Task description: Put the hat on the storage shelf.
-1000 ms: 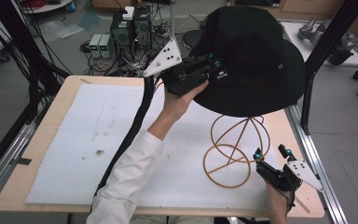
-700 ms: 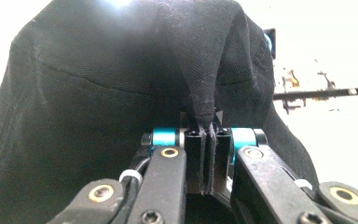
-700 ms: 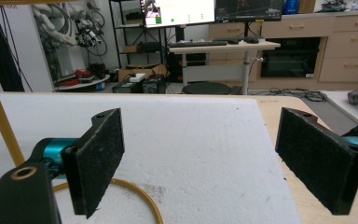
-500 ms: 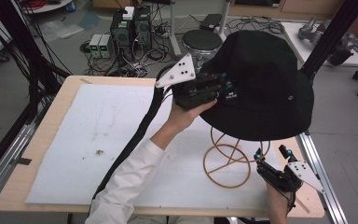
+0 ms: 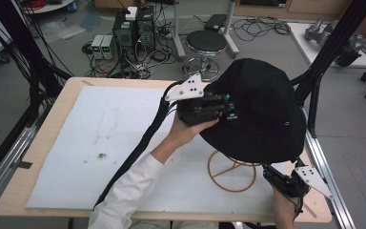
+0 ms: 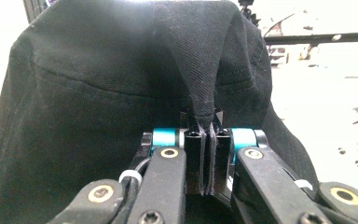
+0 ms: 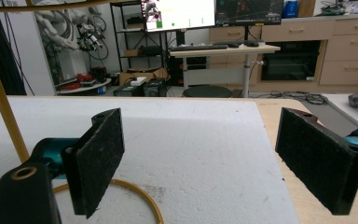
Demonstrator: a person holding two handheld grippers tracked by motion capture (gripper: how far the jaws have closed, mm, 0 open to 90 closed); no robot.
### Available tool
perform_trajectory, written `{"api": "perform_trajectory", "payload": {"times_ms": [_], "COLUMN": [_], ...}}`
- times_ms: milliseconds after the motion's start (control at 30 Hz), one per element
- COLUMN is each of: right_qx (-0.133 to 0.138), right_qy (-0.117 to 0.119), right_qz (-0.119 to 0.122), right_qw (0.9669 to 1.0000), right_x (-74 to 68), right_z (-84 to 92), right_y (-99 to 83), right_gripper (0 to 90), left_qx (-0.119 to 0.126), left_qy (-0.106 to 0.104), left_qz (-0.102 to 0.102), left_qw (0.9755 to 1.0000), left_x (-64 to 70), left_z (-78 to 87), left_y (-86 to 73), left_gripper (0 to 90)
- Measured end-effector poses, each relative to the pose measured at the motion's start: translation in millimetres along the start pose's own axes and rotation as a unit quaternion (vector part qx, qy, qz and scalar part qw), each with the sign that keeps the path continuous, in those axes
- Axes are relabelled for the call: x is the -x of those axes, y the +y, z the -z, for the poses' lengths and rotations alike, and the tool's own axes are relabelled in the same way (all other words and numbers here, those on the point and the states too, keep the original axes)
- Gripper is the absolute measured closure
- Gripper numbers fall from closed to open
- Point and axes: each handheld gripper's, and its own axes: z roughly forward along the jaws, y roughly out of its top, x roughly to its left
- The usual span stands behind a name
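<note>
1. Table, a white foam sheet covering most of it.
2. Black bucket hat held up over the right half, above a gold wire stand whose ring base sits on the foam.
3. Left gripper: jaws pinched together on a fold of the hat's brim.
4. Right gripper: jaws wide apart, low beside the stand's base, holding nothing.
5. Likely step: settling the hat onto the stand. Next calls for centring the crown over the stand's top, hidden under the hat, before letting go.
</note>
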Motion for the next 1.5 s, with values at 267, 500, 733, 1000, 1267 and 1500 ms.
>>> {"api": "perform_trajectory", "payload": {"times_ms": [267,500,733,1000,1267,1500], "right_qx": [0.003,0.001,0.003,0.003,0.003,0.003], "right_qy": [-0.001,-0.002,-0.005,-0.007,-0.005,-0.005], "right_qz": [0.002,0.003,0.002,0.003,0.006,0.004], "right_qw": [1.0000,1.0000,1.0000,1.0000,1.0000,1.0000], "right_x": [0.4,-0.4,-0.1,-0.7,-0.7,-0.3], "right_z": [0.3,0.8,1.2,1.2,1.2,1.4], "right_y": [0.0,0.3,0.3,0.5,0.5,0.4], "right_gripper": [14.7,14.7,14.7,14.7,14.7,14.7], "left_qx": [-0.006,-0.065,-0.071,-0.078,-0.061,-0.049], "left_qy": [-0.003,-0.014,-0.019,-0.028,-0.029,-0.018], "left_qz": [0.015,0.023,0.026,0.023,0.029,0.044], "left_qw": [0.9999,0.9975,0.9969,0.9963,0.9973,0.9977], "left_x": [5.9,9.8,11.2,15.1,15.4,13.8], "left_z": [12.4,11.8,14.8,14.1,15.4,17.9], "left_y": [-9.5,-14.8,-22.0,-26.6,-29.4,-35.5], "left_gripper": [87.5,87.2,86.1,85.4,72.9,59.1]}}
